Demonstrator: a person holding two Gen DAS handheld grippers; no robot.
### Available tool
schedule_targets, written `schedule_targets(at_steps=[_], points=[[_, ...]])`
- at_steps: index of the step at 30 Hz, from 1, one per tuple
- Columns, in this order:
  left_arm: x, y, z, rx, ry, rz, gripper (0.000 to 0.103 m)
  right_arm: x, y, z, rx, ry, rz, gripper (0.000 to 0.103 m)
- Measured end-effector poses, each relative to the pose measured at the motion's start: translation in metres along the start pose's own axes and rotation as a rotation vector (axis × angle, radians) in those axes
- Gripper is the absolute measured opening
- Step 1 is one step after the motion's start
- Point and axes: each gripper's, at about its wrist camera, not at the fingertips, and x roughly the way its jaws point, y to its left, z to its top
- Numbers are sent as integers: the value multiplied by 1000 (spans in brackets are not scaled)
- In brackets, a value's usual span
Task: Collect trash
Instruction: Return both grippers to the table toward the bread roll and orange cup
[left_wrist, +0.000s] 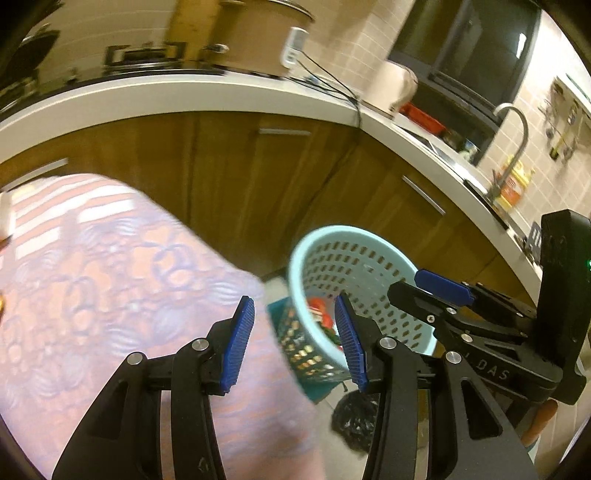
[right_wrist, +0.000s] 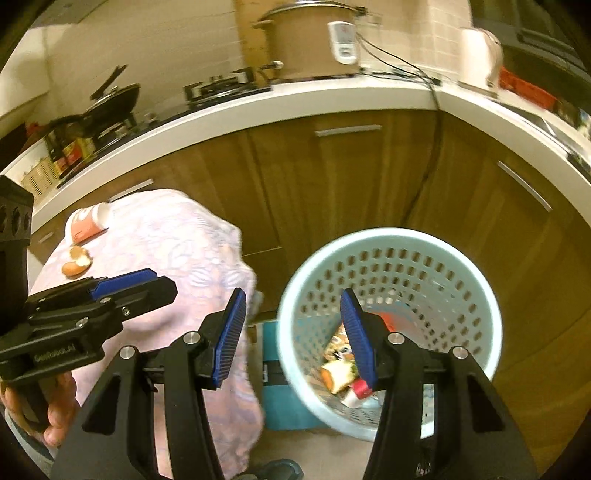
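A light blue perforated waste basket (right_wrist: 461, 266) stands on the floor by the wooden cabinets and holds several wrappers and scraps (right_wrist: 341, 373); it also shows in the left wrist view (left_wrist: 354, 266). My right gripper (right_wrist: 293, 338) is open and empty above the basket's left rim. My left gripper (left_wrist: 295, 343) is open and empty over the edge of the pink patterned tablecloth (left_wrist: 110, 288). Orange peel pieces (right_wrist: 77, 263) and a crumpled orange-white packet (right_wrist: 86, 223) lie on the cloth (right_wrist: 177, 243) at the far left.
A teal box (right_wrist: 275, 398) sits on the floor beside the basket. A black bag (left_wrist: 354, 417) lies on the floor. The white counter (right_wrist: 295, 98) carries a rice cooker (right_wrist: 314, 37), stove, pan (right_wrist: 110, 99) and sink tap (left_wrist: 517, 136).
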Motion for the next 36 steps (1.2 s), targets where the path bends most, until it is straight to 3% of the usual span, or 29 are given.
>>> schedule_targets(at_steps=[10,13,15,18,23,29,36], points=[[-64,84,-12,-121,-67,116,44,18,97,7,-144,21,102,50],[-89,118,-17,-175,-95,187,44,31,135,10,-182,50,152,50],[-104,136,-21,-201,-114,233,54,38,165,11,-232,49,171,50],[-133,165,-27,-247,-158,306,59,46,203,11,-282,53,220,50],[-171,206,-36,-312,-211,388,69,65,256,15,-337,52,279,69],[-191,253,-38,-396,-224,439,71,101,313,18,-471,97,335,76],[-182,288,-44,-460,-227,449,71,145,346,19,-582,151,357,83]])
